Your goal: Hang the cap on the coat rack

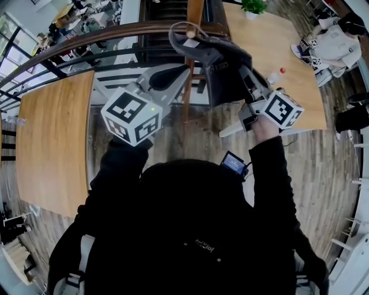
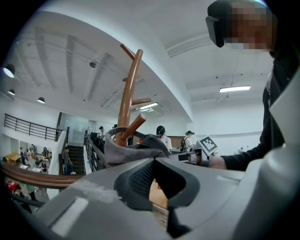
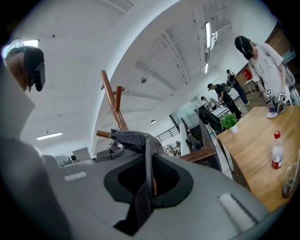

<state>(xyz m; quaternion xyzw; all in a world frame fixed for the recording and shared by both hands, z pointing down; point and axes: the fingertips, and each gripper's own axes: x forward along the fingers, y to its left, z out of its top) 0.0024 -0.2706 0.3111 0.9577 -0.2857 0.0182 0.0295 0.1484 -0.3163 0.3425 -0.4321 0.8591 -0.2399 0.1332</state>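
The grey cap (image 1: 226, 64) hangs at the wooden coat rack (image 1: 194, 23). Its back loop (image 1: 185, 27) lies round the pole, and in the left gripper view a peg (image 2: 135, 125) pokes up through the cap (image 2: 133, 149). My right gripper (image 1: 249, 78) is shut on a strip of the cap's fabric (image 3: 146, 159), which runs down between its pads. My left gripper (image 1: 185, 69) sits just short of the cap's near edge. Its jaws stand close together and no fabric shows between the pads (image 2: 140, 180).
A long wooden table (image 1: 52, 138) lies at the left and another (image 1: 277, 40) at the right, with a bottle (image 1: 275, 76) and a potted plant (image 1: 253, 7) on it. A curved railing (image 1: 81, 41) runs behind the rack. People stand in the background.
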